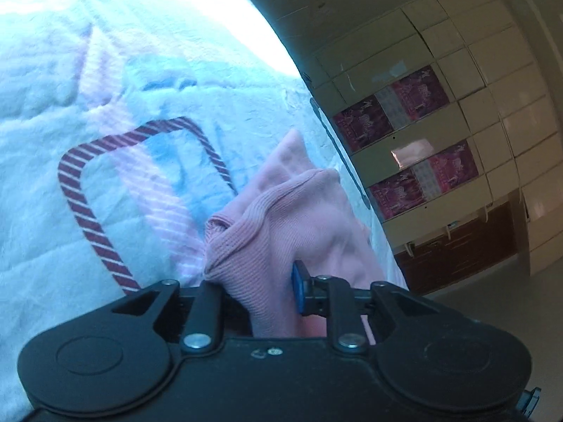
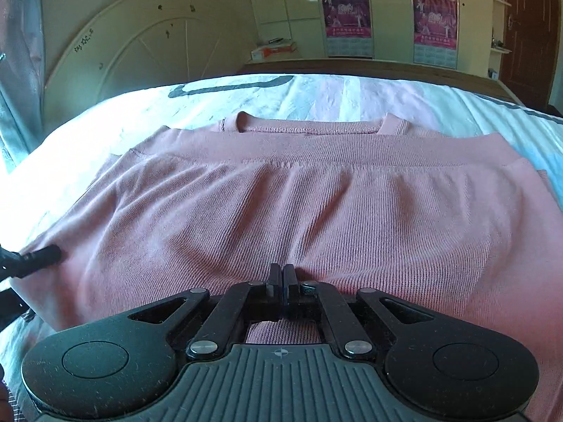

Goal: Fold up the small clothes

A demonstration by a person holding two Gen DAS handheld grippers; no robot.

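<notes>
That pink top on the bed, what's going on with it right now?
A person is folding the pink top on the bed with a handheld gripper in each hand. The left gripper is clamped on a bunched edge of the fabric at the garment's left side. The right gripper is shut at the near edge, seemingly pinching the cloth. The top lies partly folded, its neckline at the far end.

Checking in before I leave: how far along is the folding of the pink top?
Done: the pink top lies on the bed, hem folded near the collar. In hand: both tongs, left and right, pinch the near fold. Left: finishing the fold.
</notes>
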